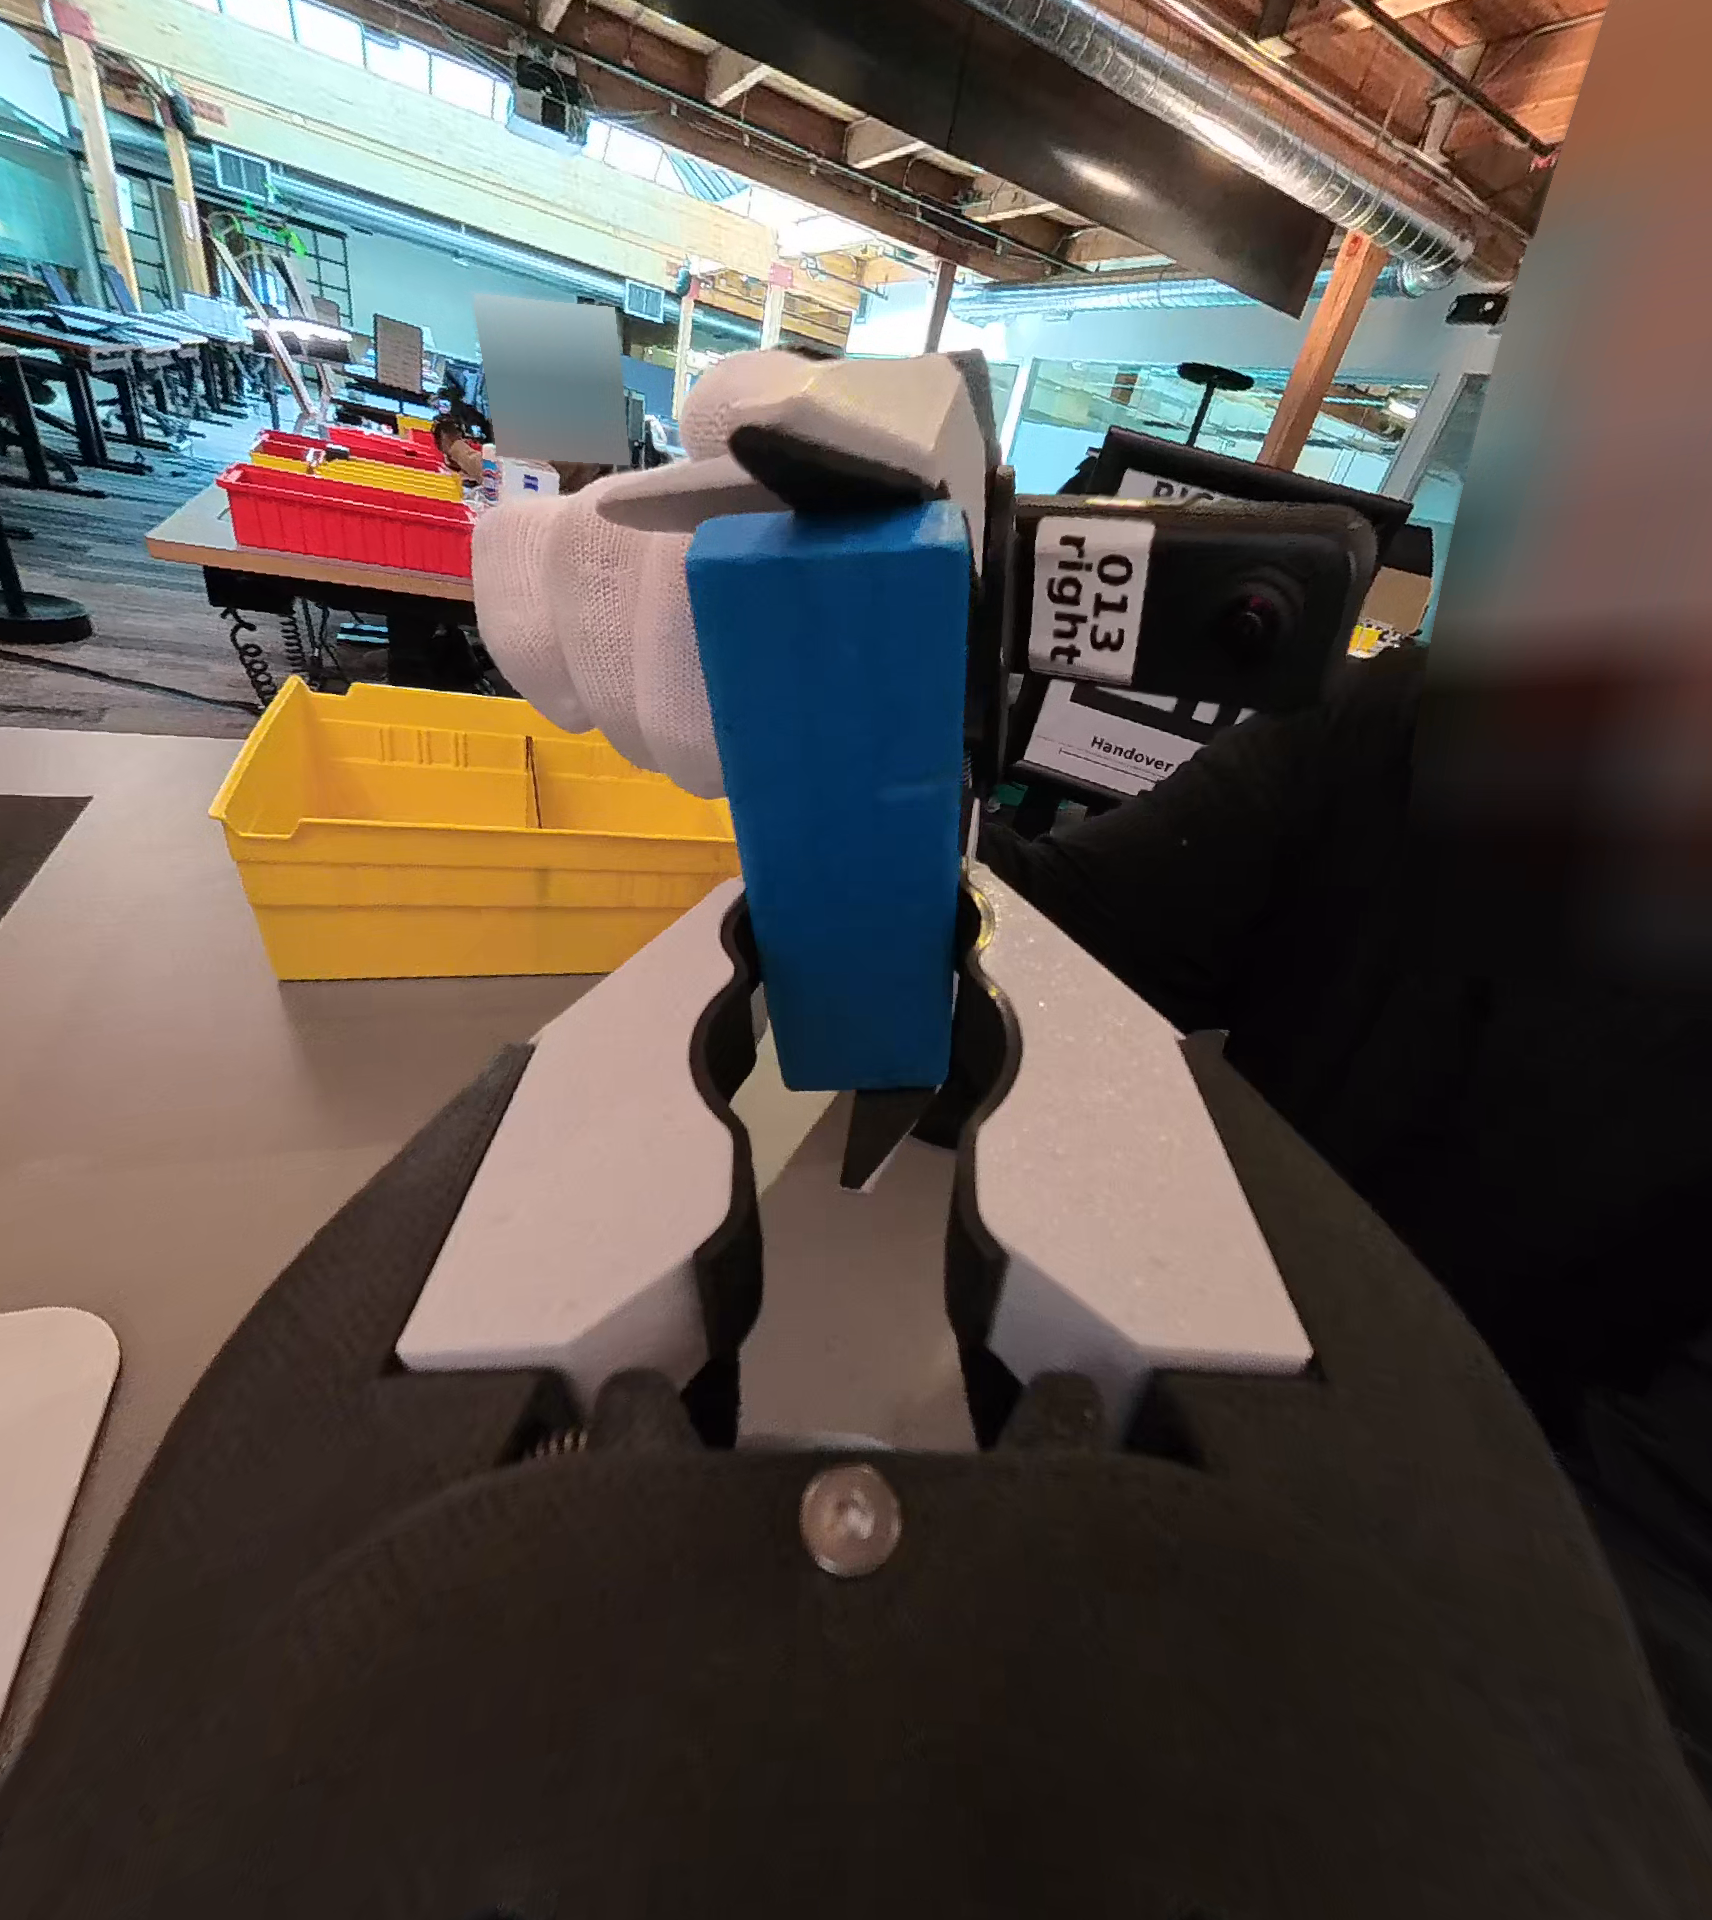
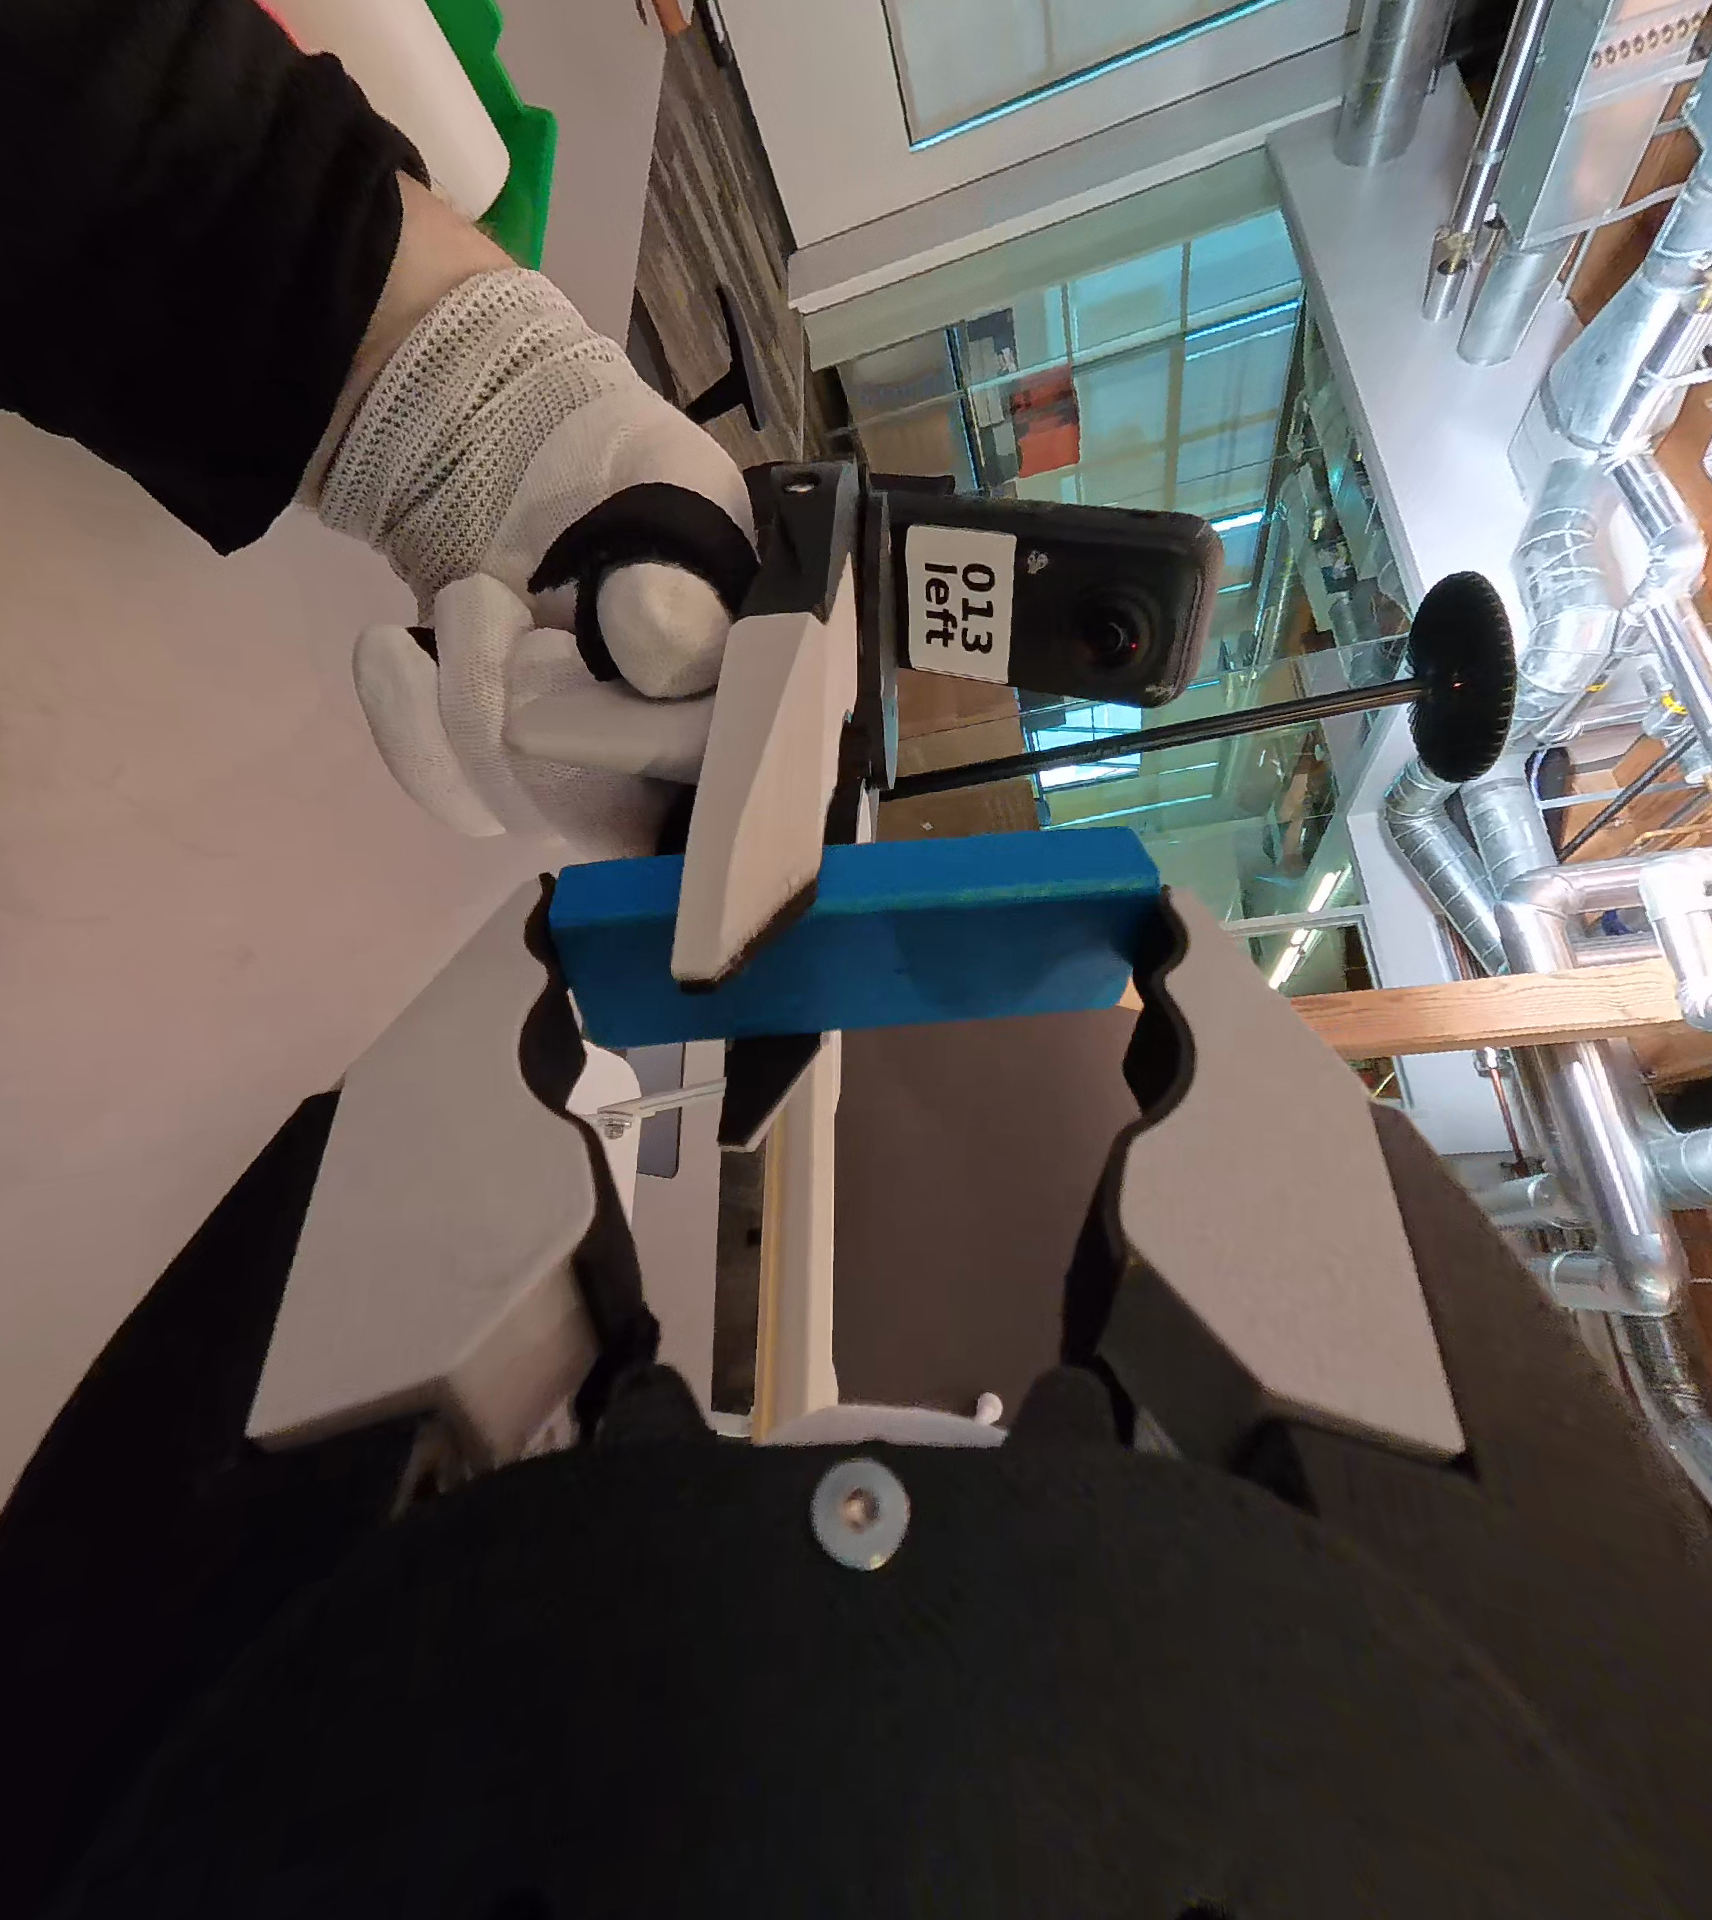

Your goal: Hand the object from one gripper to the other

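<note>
While both hand-held grippers clamp the long blue rectangular wooden block (image 1: 847,800), the left hand-held gripper (image 1: 852,987) across its width and the right hand-held gripper (image 2: 857,966) end to end, releasing early could drop it toward the grey counter (image 1: 156,1091) below.

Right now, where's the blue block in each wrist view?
Left wrist view: blue block centre frame, standing upright, lower end between this claw's fingertips.
Right wrist view: blue block centre, lying horizontal, spanning this claw's fingertips end to end.
Shared landmark: a white-gloved hand holding the opposite claw, behind the block in both views.
</note>
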### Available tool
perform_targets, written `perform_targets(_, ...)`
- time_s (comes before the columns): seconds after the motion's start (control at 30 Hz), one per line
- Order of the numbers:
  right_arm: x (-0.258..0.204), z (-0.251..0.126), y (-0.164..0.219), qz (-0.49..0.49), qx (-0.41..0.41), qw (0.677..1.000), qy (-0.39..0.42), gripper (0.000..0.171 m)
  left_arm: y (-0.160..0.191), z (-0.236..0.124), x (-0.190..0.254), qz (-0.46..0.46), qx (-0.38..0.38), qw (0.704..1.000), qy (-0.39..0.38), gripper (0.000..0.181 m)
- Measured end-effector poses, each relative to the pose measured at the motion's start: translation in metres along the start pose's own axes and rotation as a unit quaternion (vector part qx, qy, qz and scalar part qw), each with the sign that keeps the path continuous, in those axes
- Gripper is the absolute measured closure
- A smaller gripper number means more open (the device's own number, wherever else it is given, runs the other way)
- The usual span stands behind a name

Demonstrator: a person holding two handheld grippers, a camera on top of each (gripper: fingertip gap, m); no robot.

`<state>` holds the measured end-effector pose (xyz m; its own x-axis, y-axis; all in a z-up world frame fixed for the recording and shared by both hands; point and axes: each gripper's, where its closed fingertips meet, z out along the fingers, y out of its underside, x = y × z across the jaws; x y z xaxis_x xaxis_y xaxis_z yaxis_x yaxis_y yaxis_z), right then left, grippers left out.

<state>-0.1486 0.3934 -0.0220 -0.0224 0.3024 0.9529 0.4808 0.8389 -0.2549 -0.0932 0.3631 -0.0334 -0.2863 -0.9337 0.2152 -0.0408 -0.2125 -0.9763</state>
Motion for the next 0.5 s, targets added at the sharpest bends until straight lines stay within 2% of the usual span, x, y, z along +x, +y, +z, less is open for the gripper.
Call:
perform_targets(0.2, 0.005, -0.003, 0.004, 0.009, -0.004, 1.0, 0.007, 0.065, -0.007, 0.002, -0.003, 0.011, 0.01, 1.0, -0.02, 0.146)
perform_targets(0.33, 0.011, -0.007, 0.006, 0.019, -0.005, 1.0, 0.017, 0.065, -0.018, -0.007, -0.01, 0.012, 0.039, 0.998, -0.052, 0.138)
perform_targets(0.4, 0.014, -0.01, 0.009, 0.022, -0.01, 0.999, 0.021, 0.065, -0.022, -0.012, -0.017, 0.016, 0.049, 0.995, -0.082, 0.127)
perform_targets(0.5, 0.017, -0.014, 0.018, 0.043, -0.021, 0.999, 0.015, 0.066, -0.028, -0.017, -0.024, 0.056, 0.038, 0.987, -0.145, 0.123)
